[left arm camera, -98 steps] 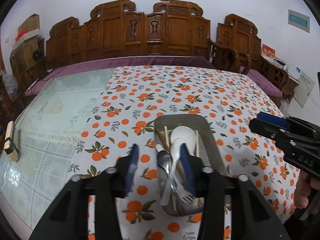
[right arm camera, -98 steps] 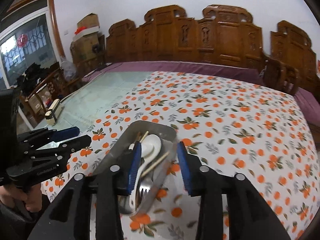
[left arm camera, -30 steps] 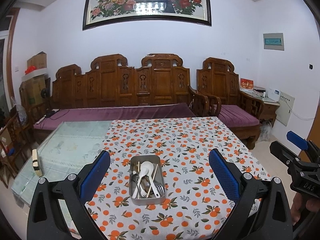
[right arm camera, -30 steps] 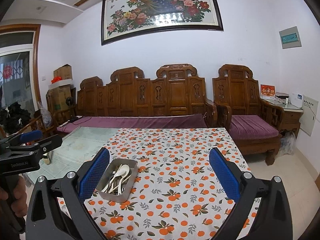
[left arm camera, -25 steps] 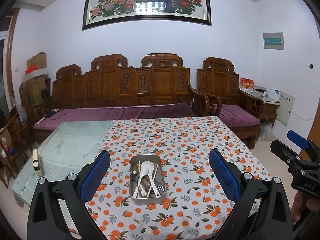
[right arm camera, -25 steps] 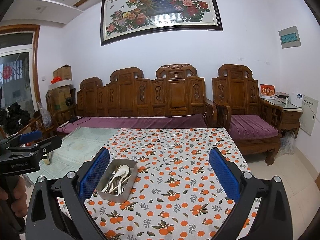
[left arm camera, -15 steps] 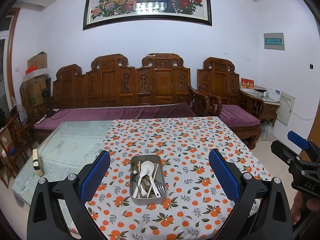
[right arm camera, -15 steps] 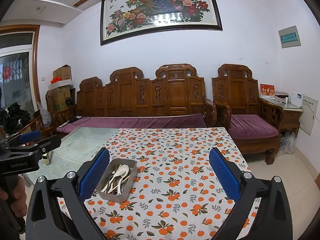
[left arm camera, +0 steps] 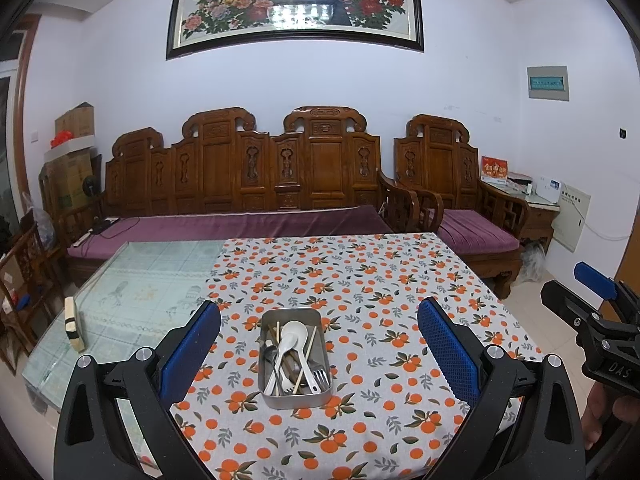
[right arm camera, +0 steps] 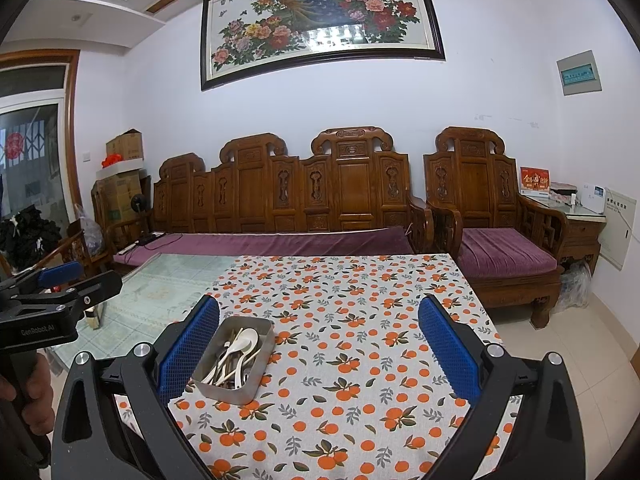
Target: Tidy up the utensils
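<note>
A metal tray [left arm camera: 295,394] of utensils [left arm camera: 294,354] sits low and centered on the orange-print tablecloth [left arm camera: 384,300], long axis pointing away, squarely ahead of the wide-open, empty left gripper [left arm camera: 318,350], left of center for the equally wide, empty right gripper [right arm camera: 319,348].

Orange-print tablecloth [left arm camera: 360,280] covers the right part of a glass-topped table [left arm camera: 152,280]. A small pale block with a dark band [left arm camera: 74,323] stands near the glass top's left edge. Behind the table, a carved wooden bench [left arm camera: 248,168] with purple cushion [left arm camera: 224,226]; beside it a matching armchair [left arm camera: 452,184]. Framed peacock-and-peony painting [left arm camera: 296,0] hangs above. Cardboard boxes [right arm camera: 124,168] stacked in the left corner. Side table [right arm camera: 580,220] at right carries a red card [right arm camera: 534,180].
</note>
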A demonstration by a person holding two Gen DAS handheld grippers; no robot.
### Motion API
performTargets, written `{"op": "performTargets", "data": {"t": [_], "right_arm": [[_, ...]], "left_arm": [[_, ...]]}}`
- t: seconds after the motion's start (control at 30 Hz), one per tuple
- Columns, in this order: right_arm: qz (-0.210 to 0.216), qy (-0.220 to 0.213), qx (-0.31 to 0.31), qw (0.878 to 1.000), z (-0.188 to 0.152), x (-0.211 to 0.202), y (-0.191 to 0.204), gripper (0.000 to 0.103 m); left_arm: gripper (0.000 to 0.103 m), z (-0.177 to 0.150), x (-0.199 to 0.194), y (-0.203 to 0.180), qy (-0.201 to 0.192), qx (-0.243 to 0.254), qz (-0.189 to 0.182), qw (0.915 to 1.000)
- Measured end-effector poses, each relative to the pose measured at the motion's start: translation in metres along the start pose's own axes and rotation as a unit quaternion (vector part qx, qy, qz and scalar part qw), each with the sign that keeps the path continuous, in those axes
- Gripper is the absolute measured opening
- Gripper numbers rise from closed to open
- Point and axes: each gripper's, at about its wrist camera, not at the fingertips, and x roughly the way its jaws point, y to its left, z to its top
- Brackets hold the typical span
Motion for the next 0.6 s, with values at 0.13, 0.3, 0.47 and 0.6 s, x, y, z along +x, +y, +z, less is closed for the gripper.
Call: {"op": "performTargets", "data": {"t": [0.13,0.3,0.47,0.6], "right_arm": [[0.000,0.000,0.000,1.000,0.0000,-0.0002,0.0001,0.100],[0.000,0.000,0.000,1.000,0.0002,-0.0003,0.0000,0.100],[0.000,0.001,0.000,1.000,-0.0010,0.0001,0.0004,0.100],[-0.001,0.002,0.000,1.000,-0.0048,0.0018,0.0009,0.100]], "left_arm": [[0.095,-0.0001,0.0002,0.0003,0.000,0.000,0.000,1.0000],[0.095,0.0000,0.0002,0.0007,0.000,0.000,0.000,1.0000],[0.095,-0.0021,0.0018,-0.0013,0.002,-0.001,0.002,1.0000],[0.095,-0.0029,0.0030,-0.0016,0.004,-0.002,0.002,1.0000]]}}
